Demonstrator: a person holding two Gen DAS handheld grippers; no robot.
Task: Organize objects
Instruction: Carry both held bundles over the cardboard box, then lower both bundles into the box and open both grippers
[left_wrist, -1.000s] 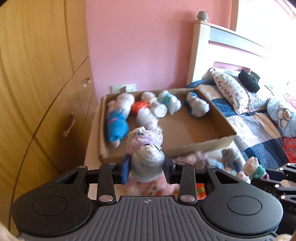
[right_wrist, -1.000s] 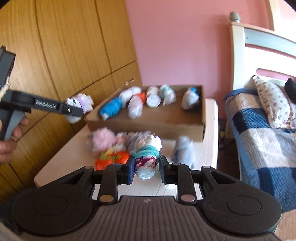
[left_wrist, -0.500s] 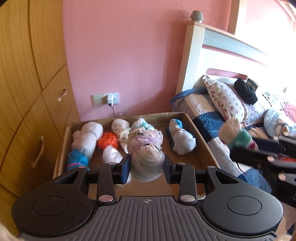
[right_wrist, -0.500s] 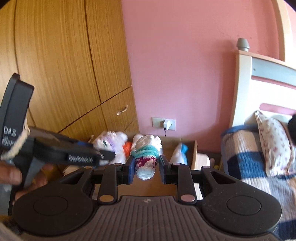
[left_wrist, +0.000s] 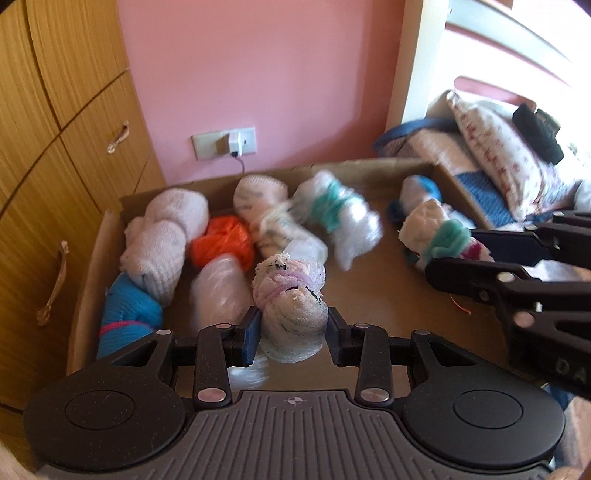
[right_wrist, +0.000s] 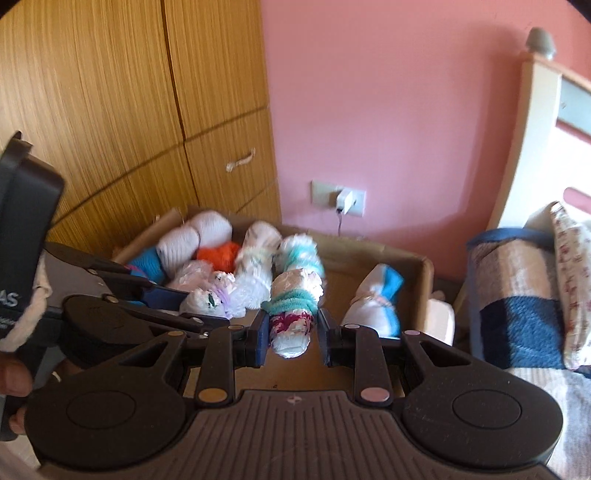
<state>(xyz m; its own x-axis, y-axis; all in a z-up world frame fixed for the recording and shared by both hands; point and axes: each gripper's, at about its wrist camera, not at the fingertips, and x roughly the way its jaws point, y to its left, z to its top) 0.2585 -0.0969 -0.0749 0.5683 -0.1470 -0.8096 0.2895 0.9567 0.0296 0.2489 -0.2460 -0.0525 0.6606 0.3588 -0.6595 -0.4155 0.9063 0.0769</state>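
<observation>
We noted the left tongs (left_wrist: 291, 328) clenched on a white sock roll with a lilac band (left_wrist: 290, 302), the roll standing upright between the two pads and pressed from both sides, its frayed top above the fingers. The right tongs (right_wrist: 291, 334) were likewise clenched on a white sock roll with a teal band (right_wrist: 293, 310), whose lower end, with its dark red floral print, sat between the pads while the banded part rose above them. Both pairs of tongs hung over the open cardboard box (left_wrist: 86, 266), the left pair above its near middle and the right pair further toward the bed (left_wrist: 491, 173) side; in the left wrist view the right tongs (left_wrist: 476, 245) entered from the right edge with the teal-banded roll at their tip, above the bare box floor. Inside the box, toward the wardrobe (left_wrist: 55, 129) side, we recorded a blue roll (left_wrist: 127, 321), two pale rolls (left_wrist: 162, 236), an orange roll (left_wrist: 221, 243) and several white ones packed touching each other, and one white and blue roll (right_wrist: 376, 302) lying apart near the far right corner. In the right wrist view the left tongs (right_wrist: 192, 308) came in from the left with a hand (right_wrist: 11, 376) on the grip. Much of the box contents was motion-blurred.
</observation>
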